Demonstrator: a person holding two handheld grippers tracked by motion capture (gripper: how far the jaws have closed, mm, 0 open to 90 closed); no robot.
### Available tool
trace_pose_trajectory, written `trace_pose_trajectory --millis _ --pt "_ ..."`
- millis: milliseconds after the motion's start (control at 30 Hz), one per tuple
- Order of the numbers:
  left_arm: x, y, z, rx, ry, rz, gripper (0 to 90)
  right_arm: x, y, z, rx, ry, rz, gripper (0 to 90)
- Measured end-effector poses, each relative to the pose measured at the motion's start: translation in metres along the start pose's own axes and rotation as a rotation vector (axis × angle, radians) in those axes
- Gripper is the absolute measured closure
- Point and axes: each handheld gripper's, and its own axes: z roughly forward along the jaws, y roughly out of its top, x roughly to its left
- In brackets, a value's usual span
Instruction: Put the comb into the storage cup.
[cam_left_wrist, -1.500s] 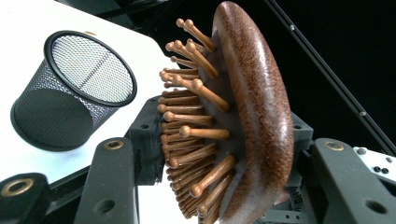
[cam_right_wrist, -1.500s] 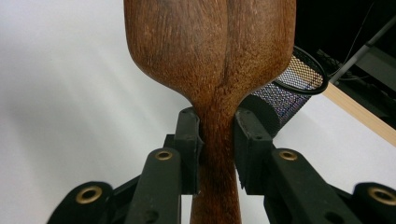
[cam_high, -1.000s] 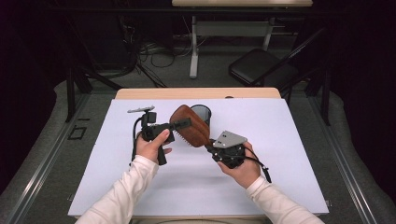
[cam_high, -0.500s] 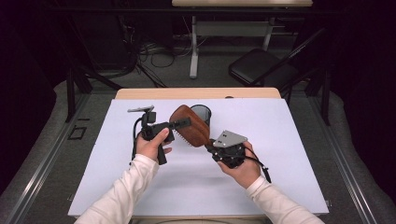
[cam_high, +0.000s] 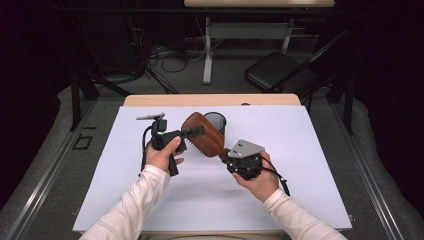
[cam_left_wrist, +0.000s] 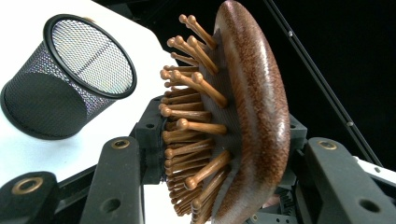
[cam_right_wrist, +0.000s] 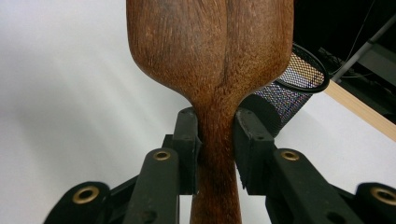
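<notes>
- The right gripper (cam_high: 226, 154) holds the wooden hairbrush (cam_high: 202, 135) by its handle; in the right gripper view its two black jaws press on both sides of the narrow neck, just under the wide head.
- The left gripper (cam_high: 192, 133) is closed on the head of the same brush; in the left gripper view one jaw stands on the bristle side and the other on the smooth back, so the brush hangs between both grippers, above the middle of the table and not touching it.
- The surface is a white sheet (cam_high: 300, 150) over a table (cam_high: 210, 99) with a pale wooden edge at the far side; around it the room is dark, with a grey floor, a black chair (cam_high: 280, 75) and cables behind the table.
- The brush is dark reddish-brown with visible grain and an oval head; its pins are lighter wood with round tips, set in a dark pad.
- A black mesh cup (cam_high: 215, 121) stands on the sheet just behind the brush.
- The left gripper view shows the pins (cam_left_wrist: 191, 121) and the thin side of the head; the right gripper view shows the plain back (cam_right_wrist: 210, 51) and the handle; the high view shows both hands and the white sleeves.
</notes>
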Motion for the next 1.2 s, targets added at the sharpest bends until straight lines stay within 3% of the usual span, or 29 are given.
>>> trace_pose_trajectory --millis 500,1200 --pt "0.0011 0.0005 0.0004 -0.002 0.005 -0.007 50.8 -0.0002 0.0 0.0003 -0.001 -0.004 0.002 70.4" --pt "0.0052 0.0035 -0.0012 -0.019 0.028 -0.014 50.8 -0.0005 -0.0021 0.0013 0.006 0.013 0.022 57.2"
